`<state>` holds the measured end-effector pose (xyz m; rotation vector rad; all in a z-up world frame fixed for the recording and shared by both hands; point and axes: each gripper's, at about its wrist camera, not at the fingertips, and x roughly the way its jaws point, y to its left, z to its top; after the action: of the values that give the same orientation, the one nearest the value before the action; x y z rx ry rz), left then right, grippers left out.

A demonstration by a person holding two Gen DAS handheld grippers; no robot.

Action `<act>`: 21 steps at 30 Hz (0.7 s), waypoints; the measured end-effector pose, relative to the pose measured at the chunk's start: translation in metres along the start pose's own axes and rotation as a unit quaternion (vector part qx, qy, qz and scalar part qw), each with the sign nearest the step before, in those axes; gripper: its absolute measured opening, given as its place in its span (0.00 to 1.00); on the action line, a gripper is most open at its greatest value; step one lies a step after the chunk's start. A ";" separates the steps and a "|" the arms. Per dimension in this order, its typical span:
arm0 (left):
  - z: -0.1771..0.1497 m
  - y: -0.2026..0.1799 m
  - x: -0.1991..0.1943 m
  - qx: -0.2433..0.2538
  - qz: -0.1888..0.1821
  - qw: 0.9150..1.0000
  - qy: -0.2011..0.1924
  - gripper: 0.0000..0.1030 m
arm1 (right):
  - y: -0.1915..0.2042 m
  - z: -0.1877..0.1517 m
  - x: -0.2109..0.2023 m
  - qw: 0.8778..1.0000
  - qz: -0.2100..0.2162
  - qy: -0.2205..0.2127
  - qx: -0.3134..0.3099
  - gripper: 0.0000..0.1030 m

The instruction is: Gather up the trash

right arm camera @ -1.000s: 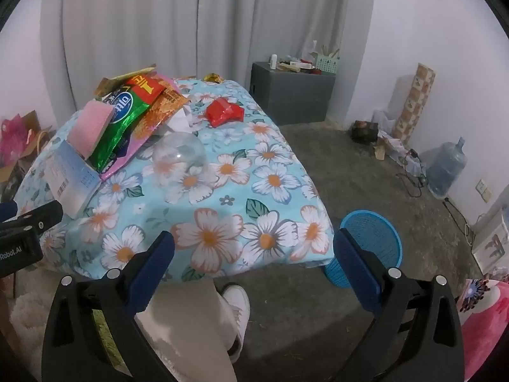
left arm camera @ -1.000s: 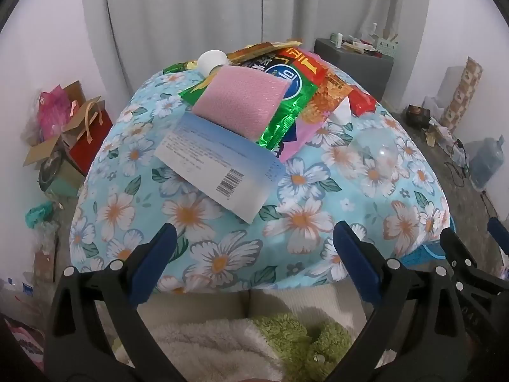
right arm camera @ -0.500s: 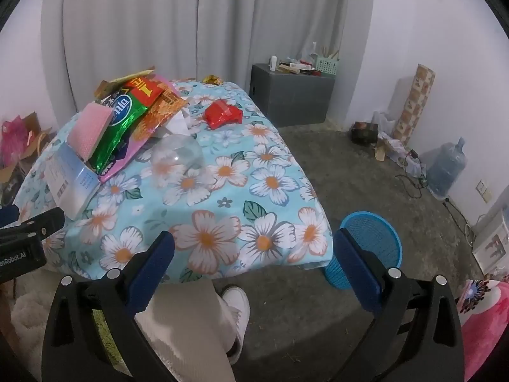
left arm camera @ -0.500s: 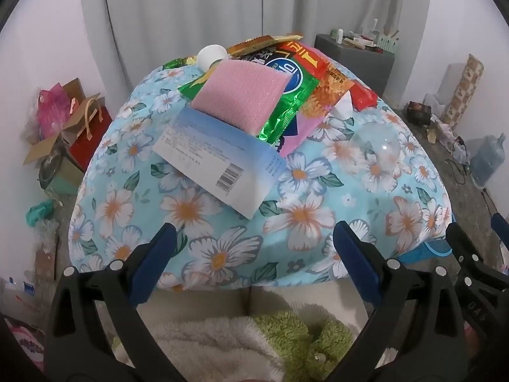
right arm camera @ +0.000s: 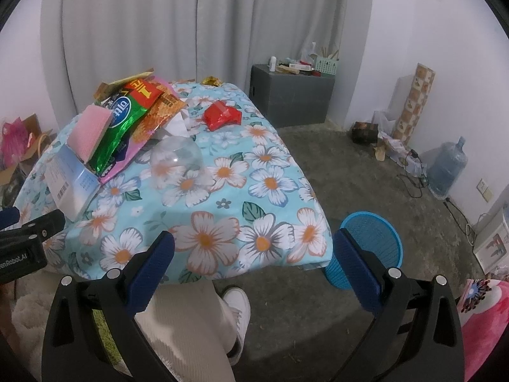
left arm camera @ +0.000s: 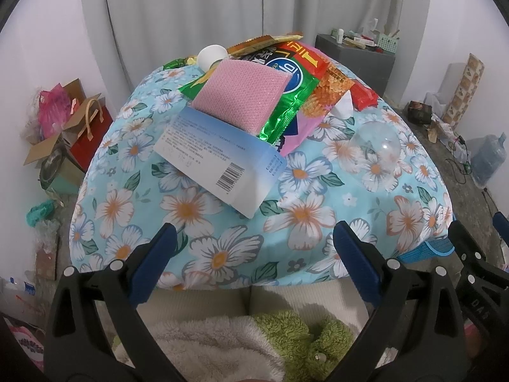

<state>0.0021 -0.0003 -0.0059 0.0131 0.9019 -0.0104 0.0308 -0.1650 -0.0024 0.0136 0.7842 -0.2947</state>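
Trash sits in a heap on the far-left part of the table (right arm camera: 222, 222), which has a blue flowered cloth. Nearest item is a white and blue box (left arm camera: 219, 162) with a barcode, lying flat. A pink sponge (left arm camera: 241, 98) rests on its far edge, overlapping a green wrapper (left arm camera: 286, 108). Behind those lie a red wrapper (left arm camera: 302, 55) and an orange wrapper (left arm camera: 331, 95). A white ball (left arm camera: 211, 57) sits at the far side of the heap. A clear plastic dome (right arm camera: 176, 162) stands just right of the heap, apart from it. A red packet (right arm camera: 222, 116) lies alone farther back. A blue basket (right arm camera: 372, 242) stands on the floor by the table's near right corner.

Left gripper (left arm camera: 251, 258) hangs off the near table edge, jaws wide apart, holding nothing. Right gripper (right arm camera: 253, 261) is likewise wide open and empty, near the basket side. The person's pale trousers (right arm camera: 187, 328) and white shoe (right arm camera: 237, 302) show below the table edge.
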 end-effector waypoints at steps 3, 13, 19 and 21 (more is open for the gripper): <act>0.000 0.000 0.000 0.000 0.000 1.000 -0.001 0.92 | 0.000 0.001 0.000 1.000 0.000 0.000 0.000 0.94; 0.001 0.001 -0.001 0.000 0.001 1.000 -0.001 0.92 | 0.001 0.002 0.000 1.000 0.000 -0.001 0.000 0.94; 0.001 0.001 -0.001 0.001 0.001 1.000 -0.001 0.92 | 0.001 0.001 -0.001 1.000 0.000 -0.001 0.000 0.94; 0.001 0.001 -0.001 0.001 0.001 1.000 -0.002 0.92 | 0.001 0.002 -0.001 1.000 0.001 -0.001 0.000 0.94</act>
<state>0.0020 0.0006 -0.0046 0.0160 0.8978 -0.0091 0.0320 -0.1642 -0.0004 0.0136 0.7816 -0.2934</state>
